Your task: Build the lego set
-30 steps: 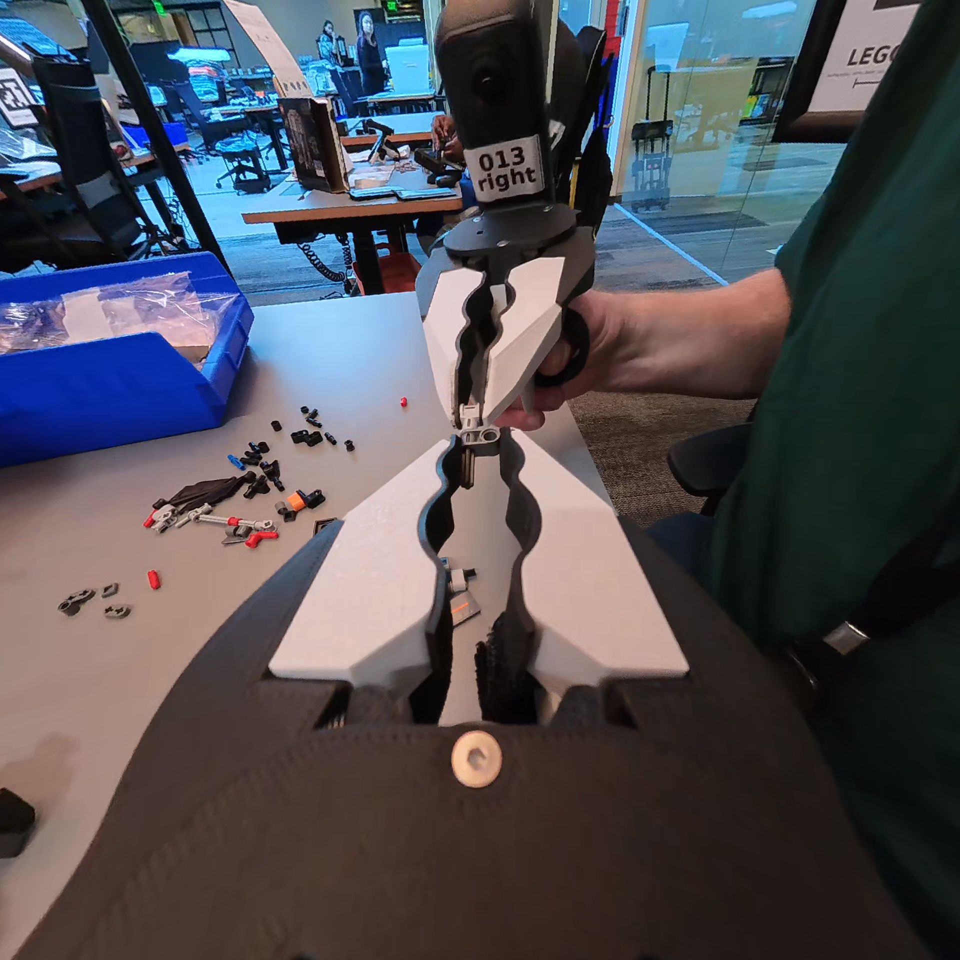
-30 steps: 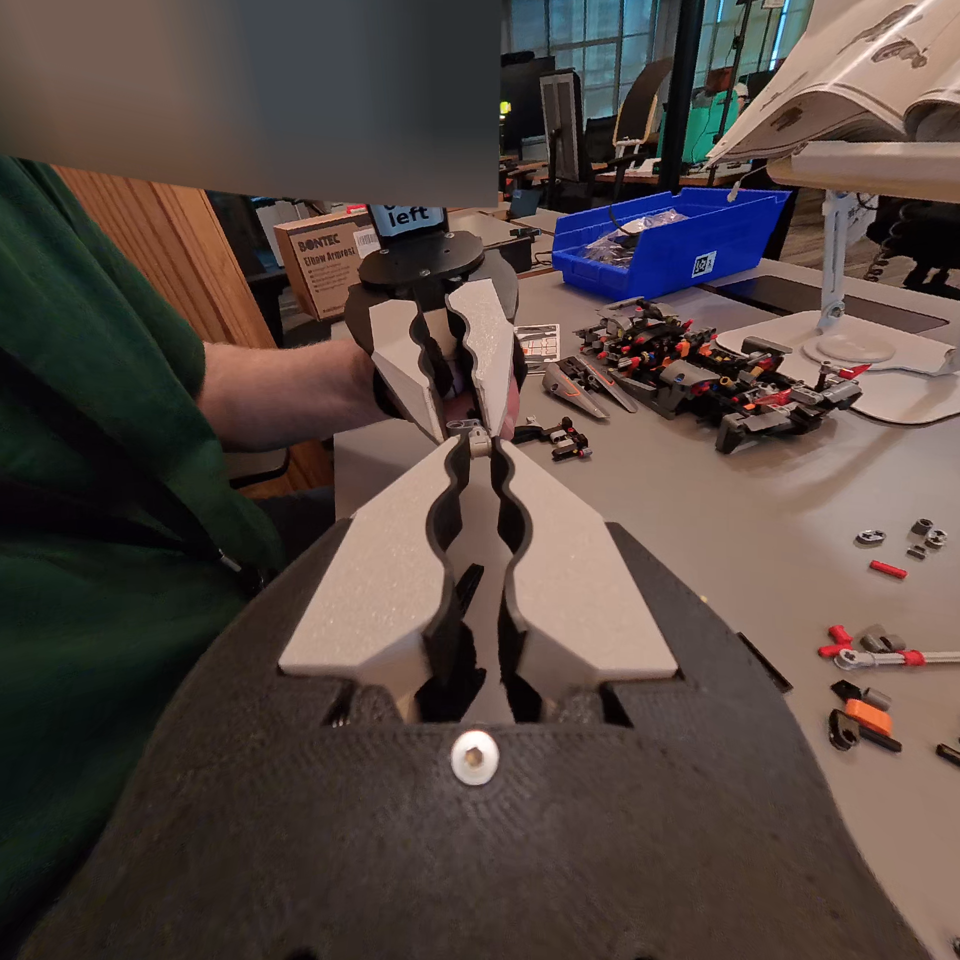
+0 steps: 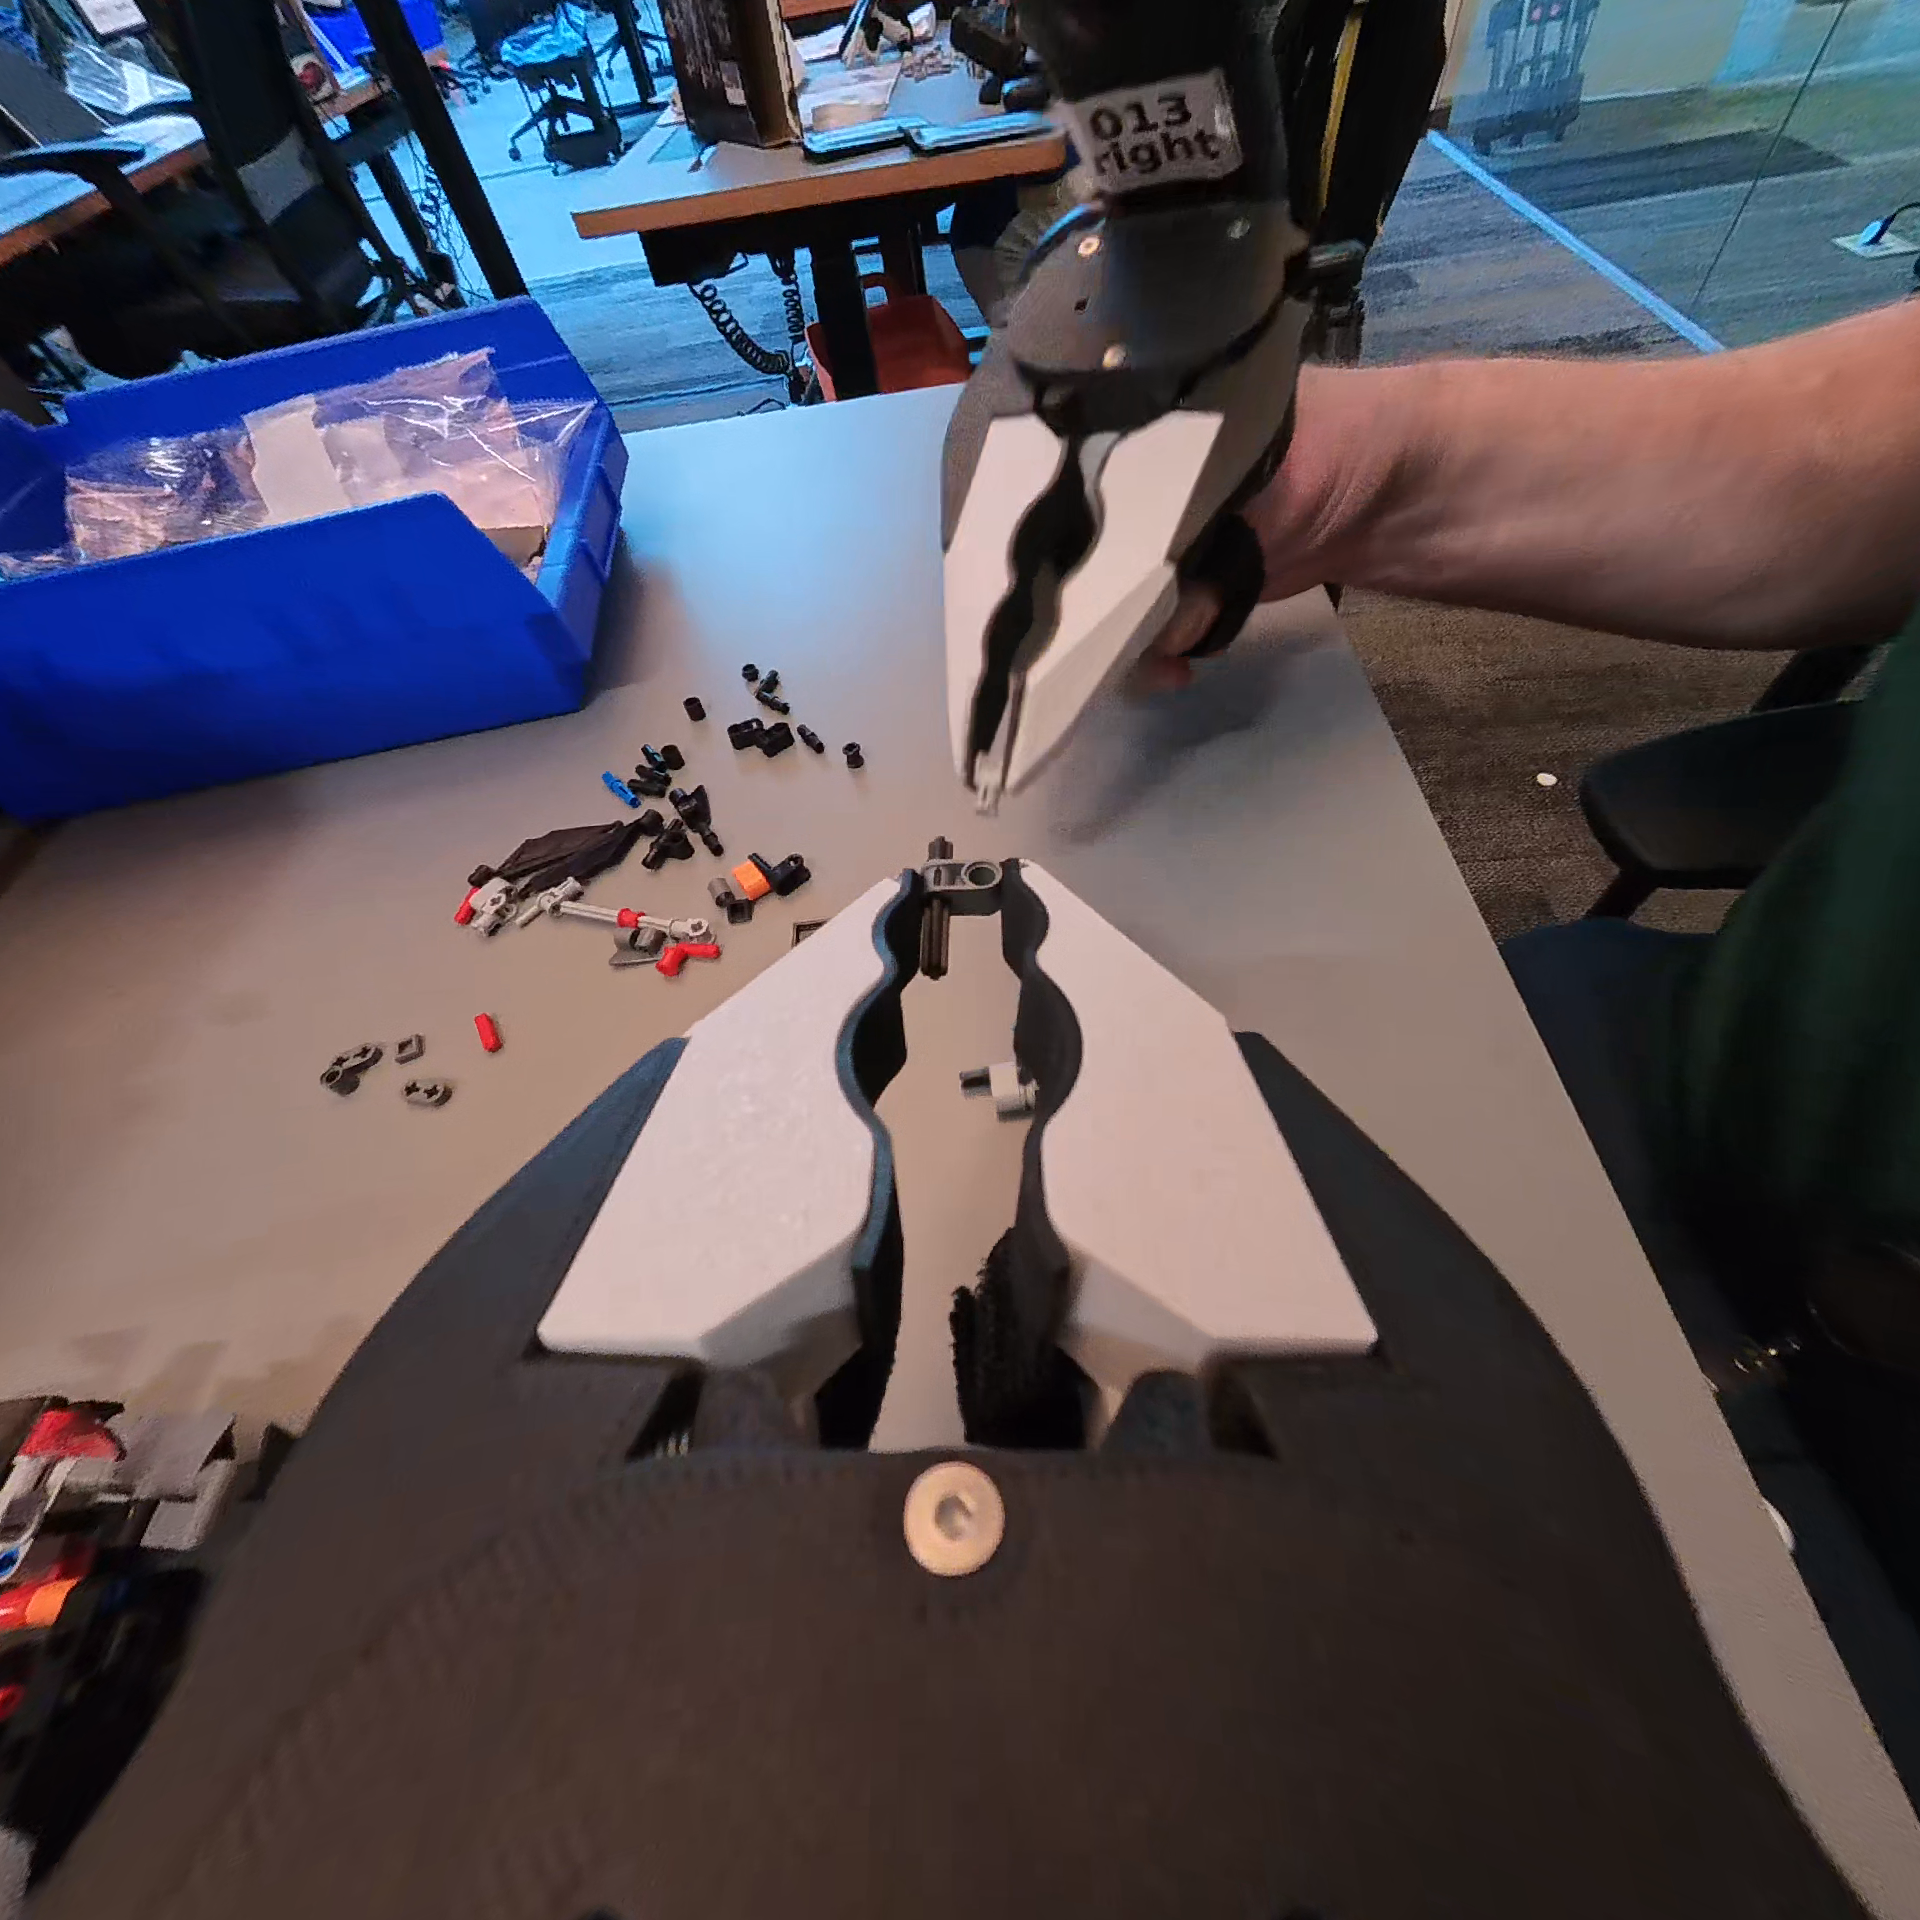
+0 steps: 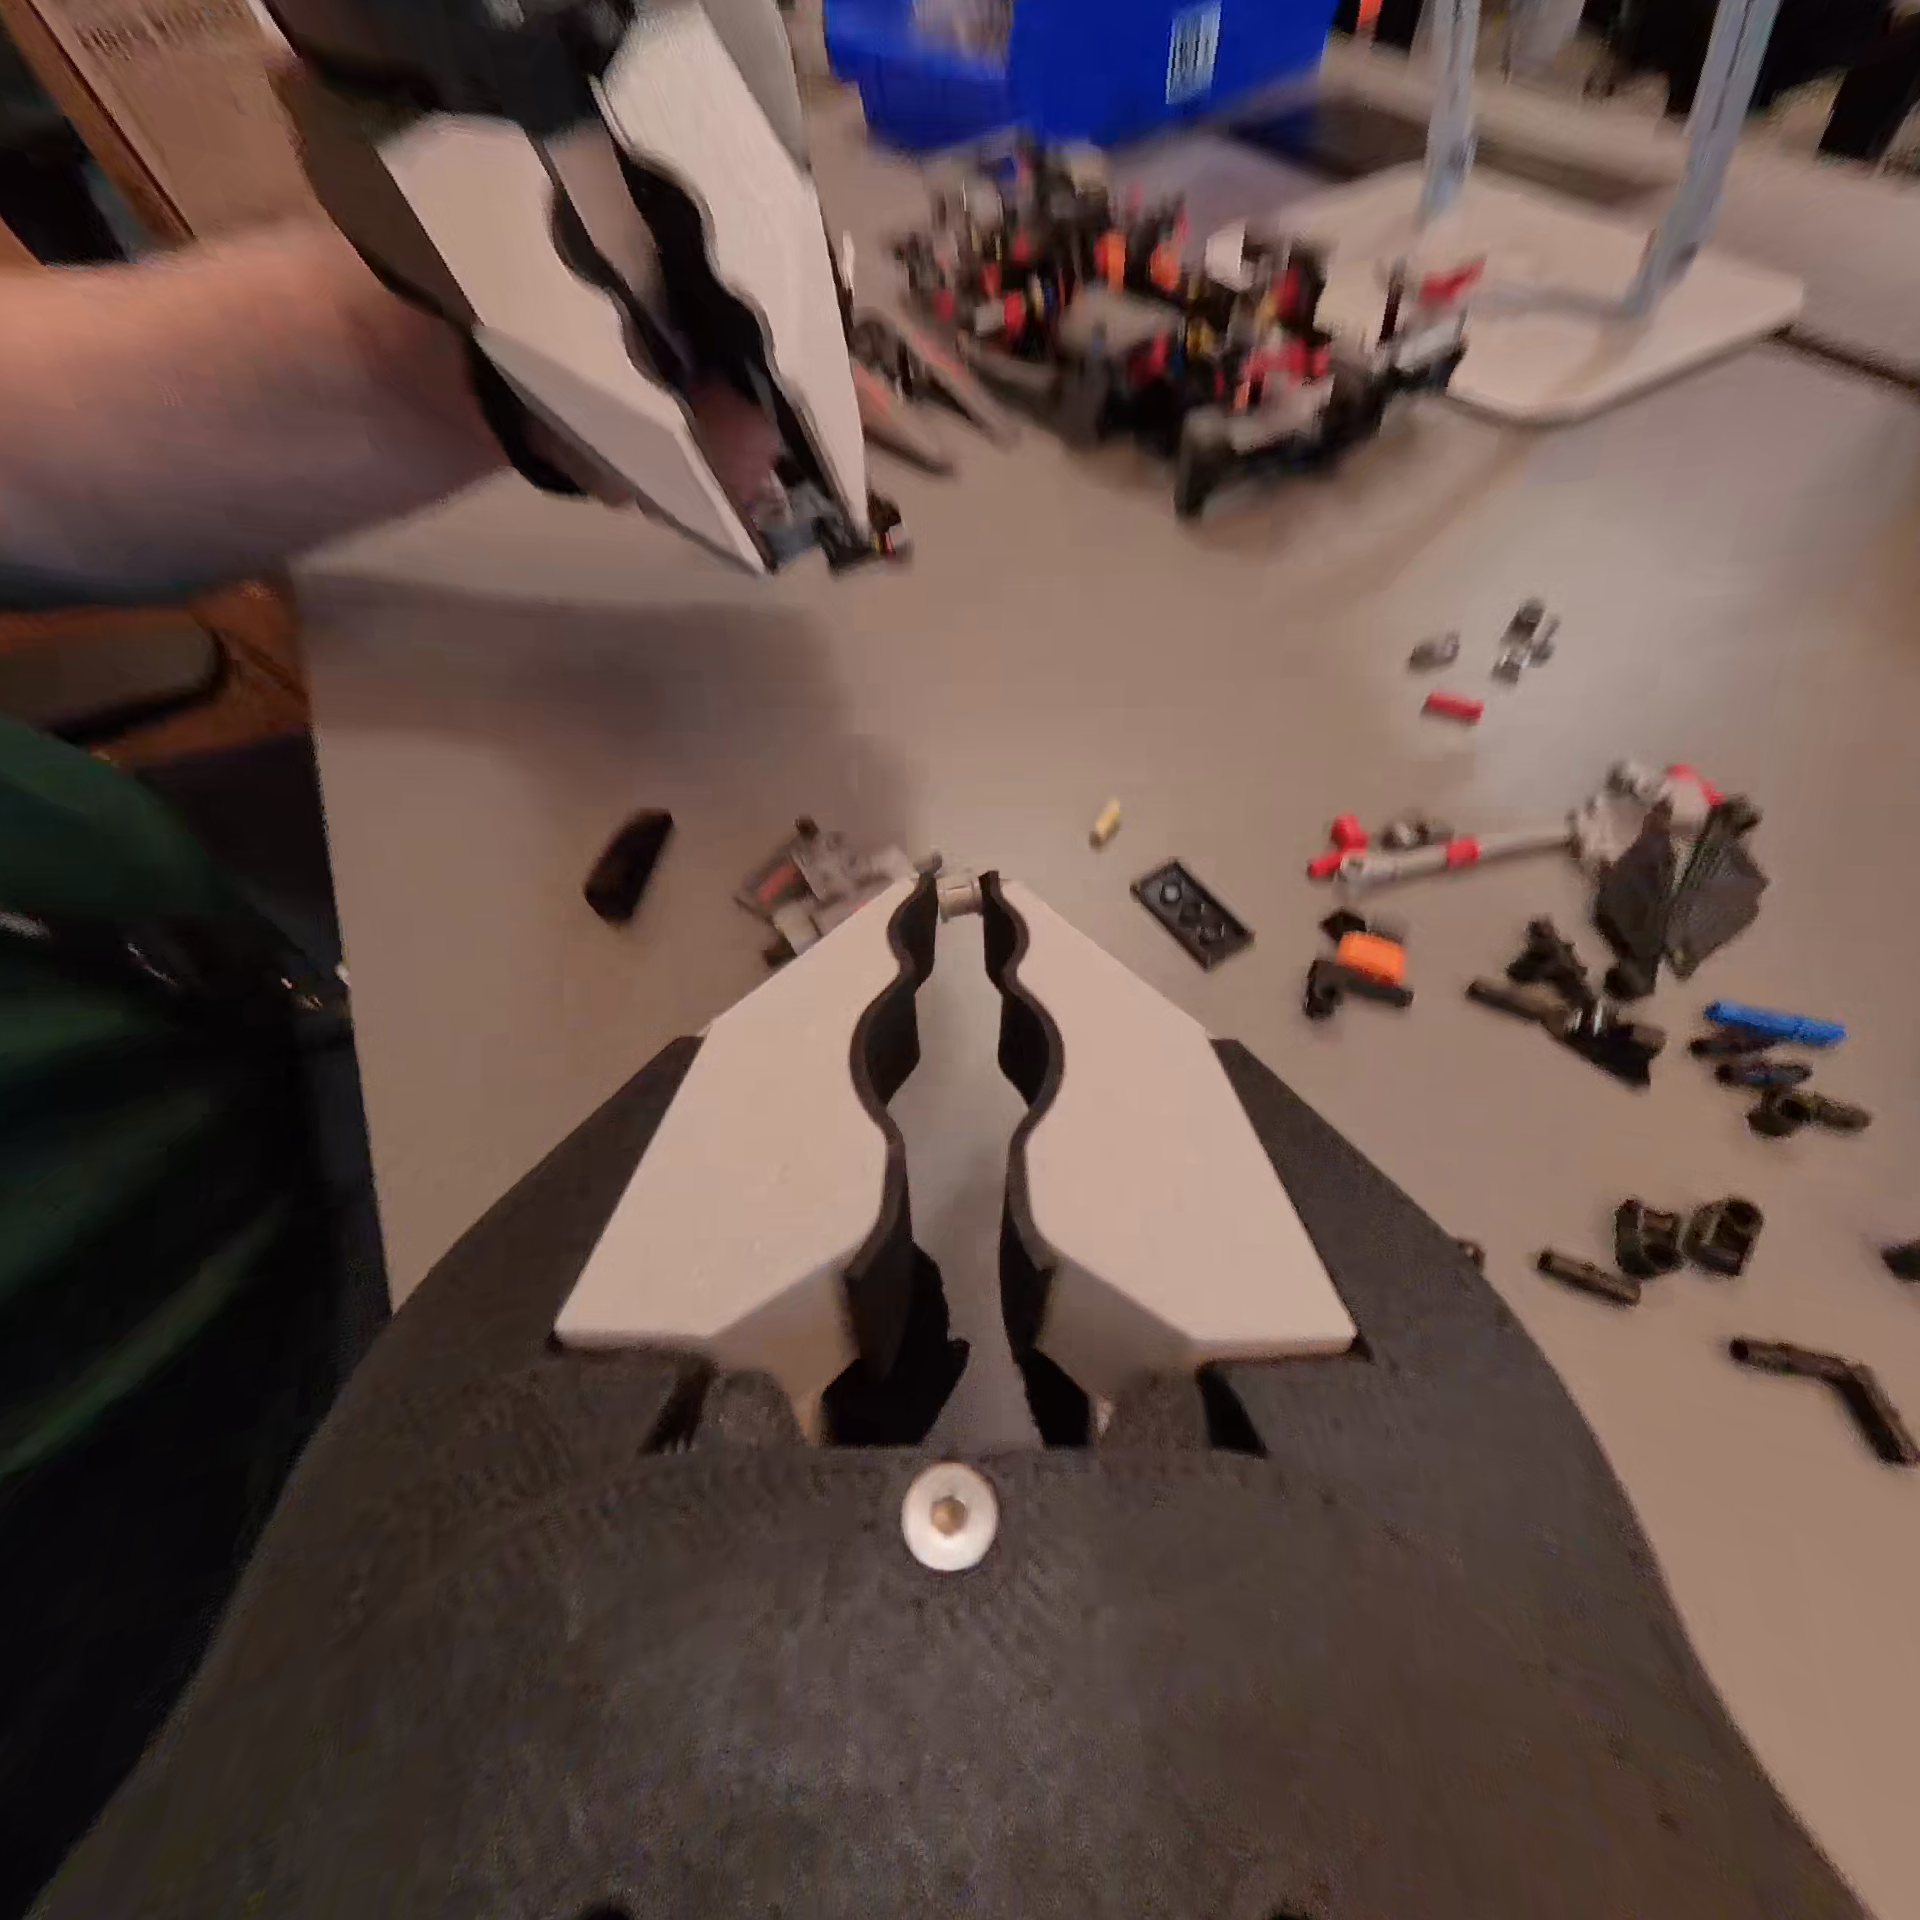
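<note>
My left gripper [image 3: 961, 878] is shut on a grey connector [image 3: 966, 875] with a black axle [image 3: 935, 930] through it, held above the grey table [image 3: 1195, 831]. My right gripper [image 4: 956, 891] is shut on a small light-grey piece [image 4: 958, 896]. In the left wrist view the right gripper [image 3: 985, 795] hangs tips-down just beyond my left tips, apart from them. In the blurred right wrist view the left gripper [image 4: 816, 540] sits at the upper left with dark parts between its fingers. The partly built black-and-red car model [image 4: 1174, 322] stands at the back.
Loose black, grey, red, orange and blue parts [image 3: 623, 894] lie left of the left gripper, and a grey pin [image 3: 997, 1086] lies under it. A blue bin [image 3: 291, 623] with plastic bags stands at the far left. A white stand base [image 4: 1621, 312] is behind the model. The table edge [image 3: 1455, 831] is close on the right. The tips of one gripper are about 7 cm away from the tips of the other.
The two grippers, tip to tip a second ago, have pulled apart. The grey connector stays in the left gripper, a small piece in the right. Both views now tilt down toward the table.
</note>
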